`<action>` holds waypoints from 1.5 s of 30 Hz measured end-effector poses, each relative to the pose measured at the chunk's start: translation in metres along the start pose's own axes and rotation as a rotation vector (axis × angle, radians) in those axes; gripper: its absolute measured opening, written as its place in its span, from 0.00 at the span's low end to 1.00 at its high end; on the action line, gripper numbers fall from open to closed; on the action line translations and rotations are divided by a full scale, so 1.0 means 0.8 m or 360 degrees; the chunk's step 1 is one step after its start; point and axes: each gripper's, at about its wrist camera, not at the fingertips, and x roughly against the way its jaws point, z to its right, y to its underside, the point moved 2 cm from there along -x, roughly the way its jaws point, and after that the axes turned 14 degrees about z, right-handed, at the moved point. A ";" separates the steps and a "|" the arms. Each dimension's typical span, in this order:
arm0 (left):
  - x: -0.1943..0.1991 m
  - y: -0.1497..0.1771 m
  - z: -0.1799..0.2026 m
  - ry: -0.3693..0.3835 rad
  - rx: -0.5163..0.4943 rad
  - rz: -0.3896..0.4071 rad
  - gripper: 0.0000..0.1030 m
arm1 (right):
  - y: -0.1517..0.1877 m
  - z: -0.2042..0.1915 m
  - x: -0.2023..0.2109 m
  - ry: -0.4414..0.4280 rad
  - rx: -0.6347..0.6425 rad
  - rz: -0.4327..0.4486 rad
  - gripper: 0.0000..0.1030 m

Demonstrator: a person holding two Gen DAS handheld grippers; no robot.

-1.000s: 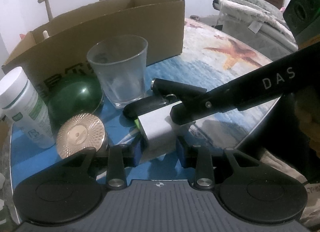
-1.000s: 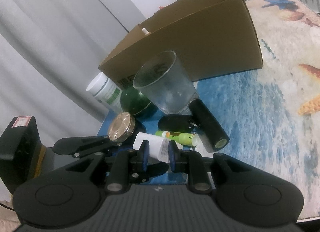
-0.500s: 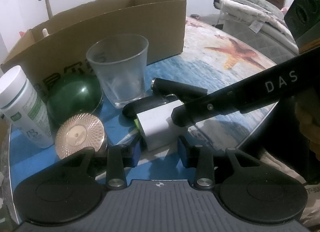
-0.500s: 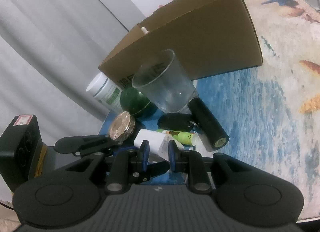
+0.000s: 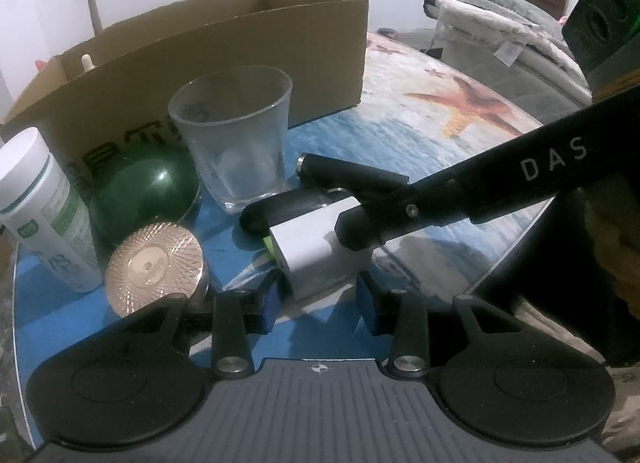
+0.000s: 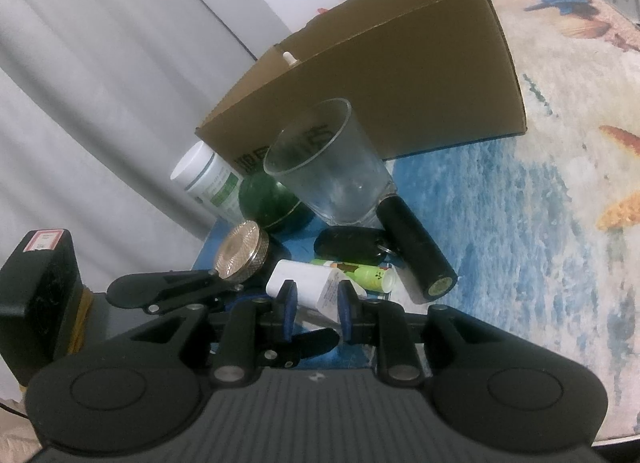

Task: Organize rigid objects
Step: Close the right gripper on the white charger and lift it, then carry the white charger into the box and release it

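The right claw (image 6: 316,309) is pinching the white tube (image 6: 306,285), which is lying just ahead of it, while the left claw (image 5: 316,305) is sitting spread, pads clear of the tube's flat end. Lifting straight up is looking wise, since the glass (image 6: 332,167) is standing close beyond. "DAS" is showing on the right claw's finger; the writing on the box (image 6: 420,75) is unreadable.
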 end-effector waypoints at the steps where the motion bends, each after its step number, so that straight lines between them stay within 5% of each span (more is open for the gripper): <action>1: 0.000 0.000 0.001 0.0004 0.0002 -0.0001 0.38 | 0.000 0.000 0.001 0.0003 0.0003 -0.0001 0.24; 18: -0.004 -0.001 0.001 0.0007 0.0002 0.0005 0.39 | -0.002 0.012 0.008 -0.0009 -0.0038 0.0005 0.29; 20: -0.004 -0.002 0.001 0.0009 0.0006 0.0009 0.39 | -0.001 0.013 0.007 -0.0002 -0.0045 0.0008 0.51; 21: -0.005 -0.002 0.001 0.0008 0.0005 0.0012 0.39 | -0.001 0.013 0.006 0.0002 -0.0039 0.0019 0.55; 39: 0.010 -0.003 0.010 -0.0027 -0.0001 0.0077 0.29 | -0.007 -0.023 0.018 -0.0025 0.0166 0.0080 0.41; 45: 0.043 -0.024 0.006 -0.0055 0.0044 0.0195 0.29 | -0.024 -0.060 0.040 -0.0040 0.0309 0.0171 0.41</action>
